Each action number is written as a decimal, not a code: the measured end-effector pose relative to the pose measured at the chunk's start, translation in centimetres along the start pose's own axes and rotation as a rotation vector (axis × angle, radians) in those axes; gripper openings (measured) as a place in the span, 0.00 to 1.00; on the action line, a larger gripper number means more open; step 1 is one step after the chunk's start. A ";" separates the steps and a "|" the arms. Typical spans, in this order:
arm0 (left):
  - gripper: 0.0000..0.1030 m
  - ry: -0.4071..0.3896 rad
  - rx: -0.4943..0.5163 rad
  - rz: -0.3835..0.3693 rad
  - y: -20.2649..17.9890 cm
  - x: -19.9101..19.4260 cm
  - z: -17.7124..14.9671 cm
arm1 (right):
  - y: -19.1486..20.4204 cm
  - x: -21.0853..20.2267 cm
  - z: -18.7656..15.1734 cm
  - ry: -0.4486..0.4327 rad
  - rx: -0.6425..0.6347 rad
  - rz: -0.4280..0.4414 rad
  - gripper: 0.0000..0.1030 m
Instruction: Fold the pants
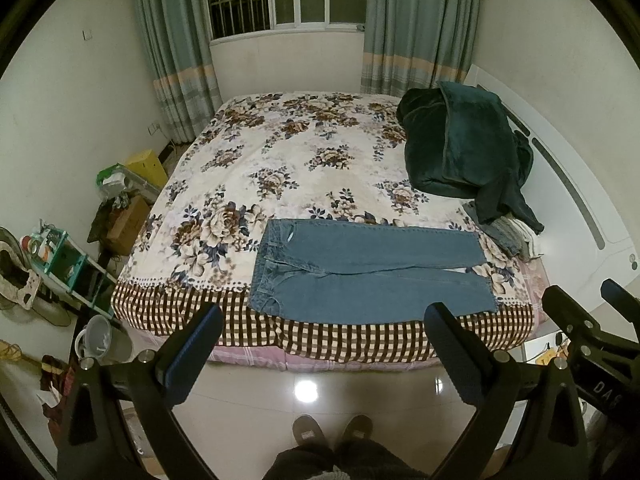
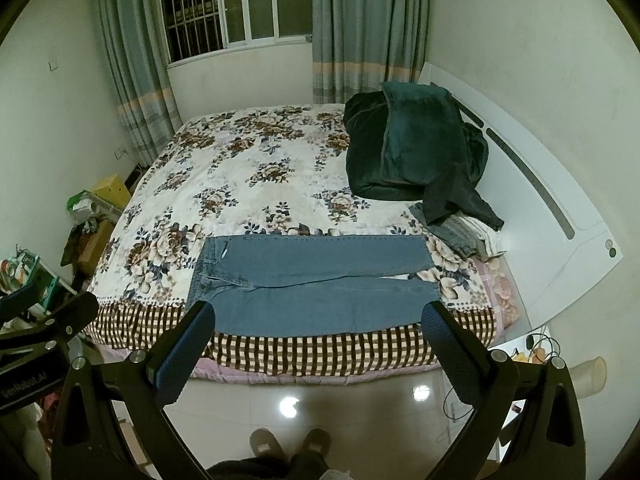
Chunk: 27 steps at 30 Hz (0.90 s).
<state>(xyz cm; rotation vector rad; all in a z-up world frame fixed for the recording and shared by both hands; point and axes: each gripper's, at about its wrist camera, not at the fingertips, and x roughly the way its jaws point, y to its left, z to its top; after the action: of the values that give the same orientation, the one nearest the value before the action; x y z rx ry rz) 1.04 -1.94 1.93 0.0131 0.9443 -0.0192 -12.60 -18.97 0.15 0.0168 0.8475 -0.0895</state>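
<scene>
Blue jeans (image 1: 368, 270) lie flat on the bed (image 1: 280, 152) near its front edge, waist to the left, legs side by side running right. They also show in the right wrist view (image 2: 316, 278). My left gripper (image 1: 324, 320) is open and empty, held above the floor short of the bed edge. My right gripper (image 2: 318, 320) is open and empty, at a similar height. The right gripper also shows at the right edge of the left wrist view (image 1: 580, 308).
A dark green blanket (image 1: 460, 140) and a pile of folded clothes (image 1: 512, 232) lie at the bed's right end by the white headboard (image 1: 580, 184). Shelves, boxes and a bucket (image 1: 100, 336) crowd the floor at left. My slippered feet (image 1: 332, 432) stand on glossy tiles.
</scene>
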 end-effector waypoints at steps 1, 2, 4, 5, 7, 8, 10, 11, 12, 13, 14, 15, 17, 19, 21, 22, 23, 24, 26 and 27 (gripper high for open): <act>1.00 0.000 0.000 0.001 -0.2 0.0 0.0 | 0.1 0.1 0.0 0.000 -0.002 -0.001 1.00; 1.00 0.000 -0.001 0.000 -0.2 0.0 -0.1 | 0.1 0.1 0.0 -0.001 0.000 -0.002 1.00; 1.00 -0.001 0.000 0.001 -0.2 0.0 -0.2 | 0.1 0.1 0.1 0.001 -0.001 -0.001 1.00; 1.00 -0.001 0.000 0.000 -0.2 0.0 -0.2 | 0.1 0.1 0.0 0.000 -0.001 -0.003 1.00; 1.00 -0.001 -0.003 -0.001 -0.2 -0.1 -0.2 | 0.1 0.1 0.0 0.000 0.001 0.000 1.00; 1.00 -0.002 -0.003 -0.001 -0.2 -0.1 -0.3 | 0.2 0.1 0.1 0.000 0.000 -0.001 1.00; 1.00 -0.002 -0.003 -0.001 -0.1 -0.1 -0.4 | 0.1 0.1 0.0 0.000 0.001 -0.002 1.00; 1.00 -0.002 -0.003 -0.002 -0.1 -0.1 -0.4 | 0.1 0.1 0.1 0.001 0.001 0.000 1.00; 1.00 -0.001 -0.003 -0.002 -0.1 -0.1 -0.4 | 0.2 0.1 0.0 0.001 0.000 -0.002 1.00; 1.00 -0.002 -0.003 -0.002 -0.1 -0.1 -0.4 | 0.1 -0.1 0.0 0.001 0.000 -0.003 1.00; 1.00 -0.001 -0.002 -0.003 -0.3 -0.1 -0.3 | 0.2 0.1 0.0 0.000 0.002 -0.002 1.00; 1.00 0.000 -0.002 -0.003 -0.2 -0.1 -0.3 | 0.2 0.1 0.0 0.002 0.000 -0.002 1.00; 1.00 0.000 -0.004 -0.003 -0.1 -0.1 -0.4 | 0.1 -0.1 0.0 0.000 0.002 -0.002 1.00; 1.00 -0.002 -0.003 -0.002 -0.2 -0.2 -0.4 | 0.2 0.1 0.1 0.001 0.000 -0.003 1.00; 1.00 -0.002 -0.005 -0.002 -0.3 -0.3 -0.6 | 0.1 -0.1 0.1 0.003 0.002 -0.001 1.00; 1.00 -0.001 -0.006 -0.002 -0.3 -0.4 -0.6 | 0.1 0.1 0.1 0.003 0.000 -0.002 1.00; 1.00 -0.003 -0.006 -0.001 -0.2 -0.3 -0.7 | 0.3 0.0 -0.2 0.004 0.000 -0.001 1.00; 1.00 -0.002 -0.005 -0.002 -0.2 -0.3 -0.7 | 0.6 0.1 -0.7 0.006 0.000 0.001 1.00; 1.00 0.000 -0.006 -0.003 0.0 -0.3 -0.7 | 0.5 0.1 -0.9 0.012 0.002 0.005 1.00; 1.00 0.000 -0.007 -0.002 -0.1 -0.3 -0.9 | 0.4 0.1 -1.1 0.015 0.003 0.007 1.00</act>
<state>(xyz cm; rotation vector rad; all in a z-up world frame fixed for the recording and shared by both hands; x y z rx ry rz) 0.12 -2.01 1.68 0.0055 0.9447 -0.0178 -13.28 -18.51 -0.64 0.0238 0.8619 -0.0841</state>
